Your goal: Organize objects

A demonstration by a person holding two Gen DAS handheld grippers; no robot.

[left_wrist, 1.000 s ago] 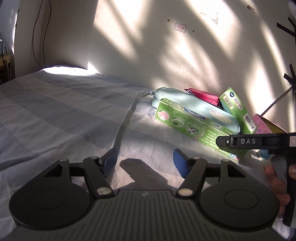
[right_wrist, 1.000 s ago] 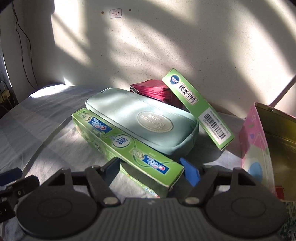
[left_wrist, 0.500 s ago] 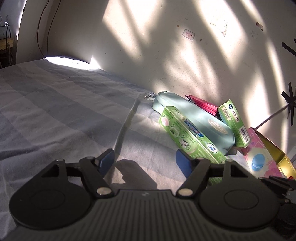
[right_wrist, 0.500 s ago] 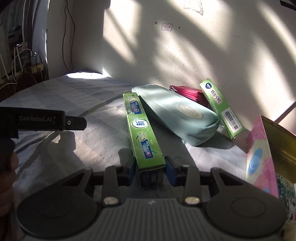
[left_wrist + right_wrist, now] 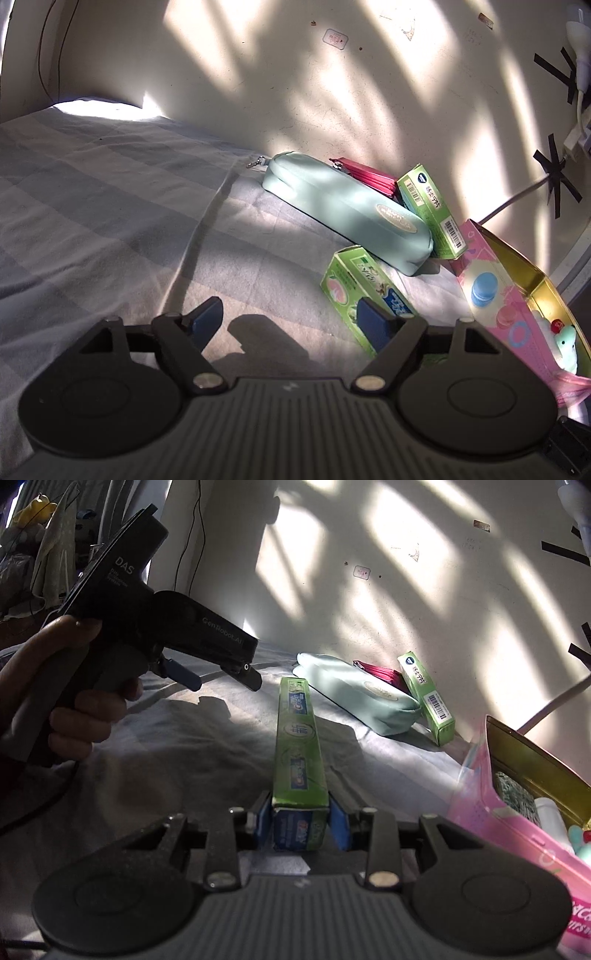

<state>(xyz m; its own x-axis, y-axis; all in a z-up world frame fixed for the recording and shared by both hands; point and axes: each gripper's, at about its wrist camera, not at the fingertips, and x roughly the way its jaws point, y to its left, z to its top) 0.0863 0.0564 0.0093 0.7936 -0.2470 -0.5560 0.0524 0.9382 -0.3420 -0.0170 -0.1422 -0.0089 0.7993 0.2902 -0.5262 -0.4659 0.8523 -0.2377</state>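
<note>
The right gripper (image 5: 301, 821) squeezes the near end of the long green toothpaste box (image 5: 298, 738). The box sticks straight out ahead, away from the claw, above the striped bedsheet (image 5: 184, 775). The pink tin (image 5: 524, 760) sits close on the right, so this hand is nearer to it. The left gripper (image 5: 291, 325) has just been opening wider, with nothing inside. The box is stiff, smooth card. The mint pouch (image 5: 362, 698) looks soft and puffy.
</note>
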